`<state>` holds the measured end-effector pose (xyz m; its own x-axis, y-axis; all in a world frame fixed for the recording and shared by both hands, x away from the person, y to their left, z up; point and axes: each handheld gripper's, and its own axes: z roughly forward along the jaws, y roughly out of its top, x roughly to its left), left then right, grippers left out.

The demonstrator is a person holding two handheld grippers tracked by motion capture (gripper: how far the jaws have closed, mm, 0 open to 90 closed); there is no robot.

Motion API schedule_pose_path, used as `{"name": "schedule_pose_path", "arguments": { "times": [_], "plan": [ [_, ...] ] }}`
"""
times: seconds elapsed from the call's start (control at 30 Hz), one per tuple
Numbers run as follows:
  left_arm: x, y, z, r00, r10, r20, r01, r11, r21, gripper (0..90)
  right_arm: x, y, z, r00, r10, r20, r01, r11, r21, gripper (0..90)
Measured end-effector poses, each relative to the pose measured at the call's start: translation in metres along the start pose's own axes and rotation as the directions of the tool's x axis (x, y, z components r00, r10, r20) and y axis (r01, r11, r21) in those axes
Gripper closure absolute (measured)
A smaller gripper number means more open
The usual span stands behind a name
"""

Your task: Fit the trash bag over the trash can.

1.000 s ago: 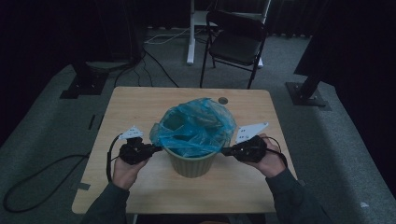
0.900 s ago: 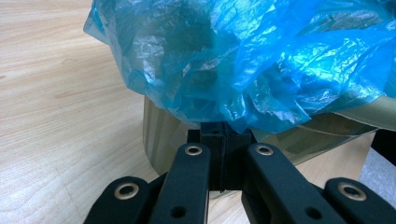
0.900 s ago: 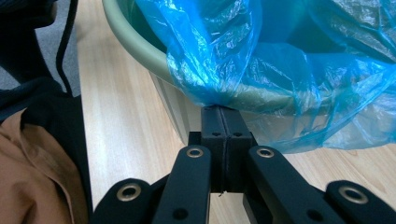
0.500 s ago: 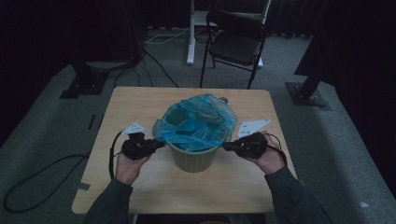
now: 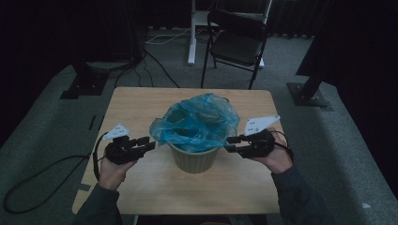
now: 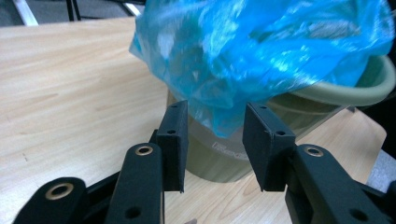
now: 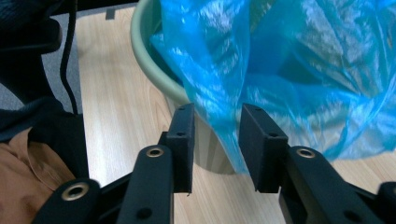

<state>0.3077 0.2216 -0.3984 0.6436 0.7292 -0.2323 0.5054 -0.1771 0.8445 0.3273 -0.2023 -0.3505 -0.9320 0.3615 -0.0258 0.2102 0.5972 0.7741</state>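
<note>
A pale green bin [image 5: 195,159] stands mid-table with a blue plastic bag [image 5: 197,122] set in it, the bag's loose rim spilling over the edge. My left gripper [image 5: 146,143] is at the bin's left side and my right gripper [image 5: 230,143] at its right, both pointing inward. In the left gripper view the jaws [image 6: 215,108] have just been opening, and a hanging corner of the bag [image 6: 219,116] lies loose between them. In the right gripper view the jaws [image 7: 217,112] have also just been opening, with the bag's edge [image 7: 224,116] hanging between the pads unpinched.
The wooden table [image 5: 131,103] has bare room around the bin. Behind it stand a black folding chair [image 5: 237,44] and a white stand leg [image 5: 191,33]. Cables [image 5: 159,65] and black stand bases [image 5: 82,84] lie on the grey floor.
Both grippers were shut on the bag's rim and now stand open, with the rim let go. The left gripper has drawn a little away from the bin.
</note>
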Motion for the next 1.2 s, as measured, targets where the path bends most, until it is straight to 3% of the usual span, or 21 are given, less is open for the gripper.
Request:
{"name": "schedule_pose_path", "arguments": {
  "times": [0.2, 0.37, 0.53, 0.63, 0.77, 0.93, 1.2],
  "plan": [
    [0.002, 0.013, -0.010, 0.9997, 0.022, -0.006, -0.022, 0.9985, -0.049, 55.8, -0.002, 0.010, 0.004, 0.9999, 0.009, 0.004, -0.009, 0.9998, -0.016, 63.0],
    [0.006, 0.028, -0.009, 0.9995, 0.031, -0.010, -0.032, 0.9946, -0.099, 50.4, -0.010, 0.019, 0.009, 0.9986, 0.053, -0.008, -0.053, 0.9979, -0.038, 60.1],
    [0.006, 0.038, 0.002, 0.9984, 0.056, -0.001, -0.056, 0.9949, -0.083, 45.5, -0.018, 0.022, 0.019, 0.9946, 0.098, -0.034, -0.099, 0.9949, -0.020, 56.0],
    [0.006, 0.039, 0.013, 0.9988, 0.048, 0.004, -0.048, 0.9980, -0.042, 44.7, -0.019, 0.022, 0.024, 0.9931, 0.109, -0.045, -0.109, 0.9940, -0.005, 55.6],
    [0.004, 0.034, 0.021, 0.9994, 0.034, 0.000, -0.034, 0.9994, -0.003, 63.0, -0.016, 0.021, 0.025, 0.9925, 0.103, -0.067, -0.103, 0.9947, 0.001, 69.5],
    [-0.002, 0.029, 0.019, 0.9993, 0.037, -0.001, -0.037, 0.9993, -0.009, 82.2, -0.011, 0.018, 0.020, 0.9928, 0.089, -0.080, -0.089, 0.9960, 0.001, 81.4],
    [-0.011, 0.018, 0.007, 0.9984, 0.050, 0.025, -0.050, 0.9986, -0.020, 88.8, -0.003, 0.008, 0.013, 0.9922, 0.079, -0.096, -0.081, 0.9966, -0.012, 88.3]
  ]
}}
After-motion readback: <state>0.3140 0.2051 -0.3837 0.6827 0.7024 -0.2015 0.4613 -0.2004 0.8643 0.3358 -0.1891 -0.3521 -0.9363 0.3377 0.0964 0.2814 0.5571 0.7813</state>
